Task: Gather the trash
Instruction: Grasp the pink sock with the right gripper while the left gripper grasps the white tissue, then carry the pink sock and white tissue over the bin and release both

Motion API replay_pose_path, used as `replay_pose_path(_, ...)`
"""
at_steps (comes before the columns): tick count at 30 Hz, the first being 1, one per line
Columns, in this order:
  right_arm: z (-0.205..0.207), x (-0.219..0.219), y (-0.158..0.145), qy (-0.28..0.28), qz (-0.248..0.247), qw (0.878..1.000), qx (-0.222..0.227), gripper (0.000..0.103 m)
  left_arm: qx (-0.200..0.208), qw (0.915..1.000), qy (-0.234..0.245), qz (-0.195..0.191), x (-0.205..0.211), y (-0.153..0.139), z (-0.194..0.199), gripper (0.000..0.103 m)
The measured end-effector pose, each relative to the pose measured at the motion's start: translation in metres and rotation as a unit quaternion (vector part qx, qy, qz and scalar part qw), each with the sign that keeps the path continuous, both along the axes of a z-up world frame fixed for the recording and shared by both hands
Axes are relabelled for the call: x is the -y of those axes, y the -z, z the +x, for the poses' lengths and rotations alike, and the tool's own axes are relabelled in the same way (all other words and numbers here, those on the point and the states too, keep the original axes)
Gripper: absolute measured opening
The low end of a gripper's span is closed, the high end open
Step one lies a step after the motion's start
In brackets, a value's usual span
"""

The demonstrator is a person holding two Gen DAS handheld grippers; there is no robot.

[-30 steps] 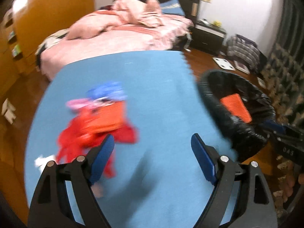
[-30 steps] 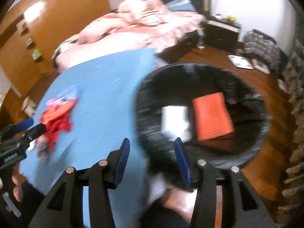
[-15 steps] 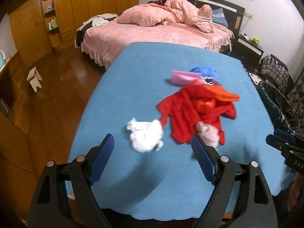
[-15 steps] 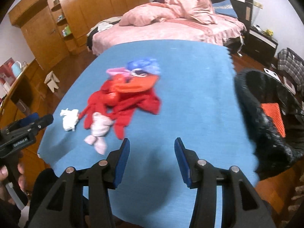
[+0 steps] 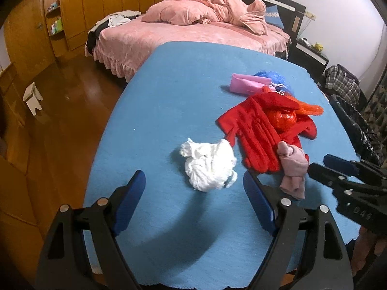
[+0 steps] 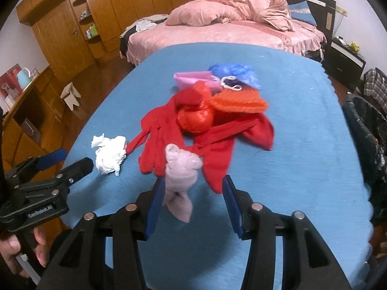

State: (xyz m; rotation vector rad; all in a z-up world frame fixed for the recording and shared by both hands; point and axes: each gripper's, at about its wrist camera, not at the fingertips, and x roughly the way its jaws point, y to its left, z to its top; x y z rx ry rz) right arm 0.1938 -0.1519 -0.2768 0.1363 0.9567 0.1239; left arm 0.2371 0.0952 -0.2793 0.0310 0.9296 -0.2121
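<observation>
A crumpled white tissue [image 5: 210, 166] lies on the blue table [image 5: 169, 101], just ahead of my open, empty left gripper [image 5: 194, 200]; it also shows in the right wrist view [image 6: 108, 154]. A pale pink sock [image 6: 180, 176] lies between the fingers of my open right gripper [image 6: 192, 207], and shows in the left wrist view [image 5: 292, 169]. Behind it lies a red cloth [image 6: 205, 140] with a shiny red ball [image 6: 194, 119], an orange cloth [image 6: 238, 101], a pink item [image 6: 193, 78] and a blue bag [image 6: 233, 72]. The black-lined trash bin [image 6: 365, 130] stands at the table's right edge.
A pink bed [image 5: 193, 31] stands beyond the table. Wooden wardrobes [image 6: 101, 12] line the left wall, with a small white stool [image 5: 32, 96] on the wood floor. A black nightstand [image 6: 346, 58] is at the back right.
Both grippers have swung left from over the trash bin to the table. The left gripper has closed in on the white tissue, the right on the pink sock.
</observation>
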Motion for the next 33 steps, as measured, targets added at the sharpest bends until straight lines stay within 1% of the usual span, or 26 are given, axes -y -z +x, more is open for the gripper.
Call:
replay_pose_path(5, 0.01, -0.011, 0.012, -0.001, -0.006, 1.0, -0.012, 0.048, -0.004, 1.0, 0.003, -0.006, -0.001, 0.007, 0.009, 0.081)
replay_pose_path(6, 0.013, -0.012, 0.014, -0.001, -0.007, 1.0, -0.015, 0.042, -0.005, 0.9999, 0.005, -0.007, 0.0, 0.008, 0.011, 0.081)
replay_pose_path(7, 0.015, -0.012, 0.017, -0.001, -0.008, 1.0, -0.018, 0.031, -0.006, 0.9999, 0.005, -0.009, 0.002, 0.009, 0.012, 0.081)
replay_pose_path(10, 0.018, -0.012, 0.021, -0.005, -0.001, 1.0, -0.023, 0.029, -0.011, 0.9998, 0.007, -0.015, 0.006, 0.013, 0.016, 0.081)
replay_pose_path(16, 0.016, -0.002, 0.013, -0.001, 0.007, 1.0, -0.015, 0.028, -0.022, 0.9996, 0.01, -0.014, 0.018, 0.023, 0.021, 0.08)
replay_pose_path(18, 0.014, 0.001, 0.011, 0.001, 0.008, 1.0, -0.014, 0.028, -0.033, 0.9993, 0.005, -0.015, 0.018, 0.03, 0.025, 0.078)
replay_pose_path(20, 0.014, 0.003, 0.01, 0.002, 0.007, 1.0, -0.013, 0.028, -0.04, 0.999, 0.003, -0.018, 0.019, 0.034, 0.028, 0.073)
replay_pose_path(24, 0.012, 0.007, 0.008, 0.004, 0.01, 1.0, -0.013, 0.028, -0.049, 0.9987, 0.007, -0.014, 0.023, 0.04, 0.031, 0.065)
replay_pose_path(27, 0.01, 0.009, 0.004, 0.005, 0.011, 1.0, -0.011, 0.028, -0.047, 0.9988, 0.01, -0.001, 0.028, 0.043, 0.032, 0.051)
replay_pose_path(28, 0.01, 0.01, 0.002, 0.006, 0.011, 1.0, -0.009, 0.028, -0.049, 0.9987, 0.011, -0.004, 0.027, 0.042, 0.032, 0.044)
replay_pose_path(29, 0.009, 0.011, 0.0, 0.006, 0.011, 1.0, -0.007, 0.028, -0.05, 0.9986, 0.011, -0.009, 0.026, 0.041, 0.031, 0.039)
replay_pose_path(30, 0.009, 0.014, -0.003, 0.006, 0.011, 1.0, -0.006, 0.028, -0.051, 0.9985, 0.01, -0.017, 0.025, 0.039, 0.031, 0.038)
replay_pose_path(33, 0.007, 0.019, -0.007, 0.009, 0.011, 1.0, 0.0, 0.028, -0.043, 0.999, 0.005, -0.014, 0.024, 0.03, 0.026, 0.034)
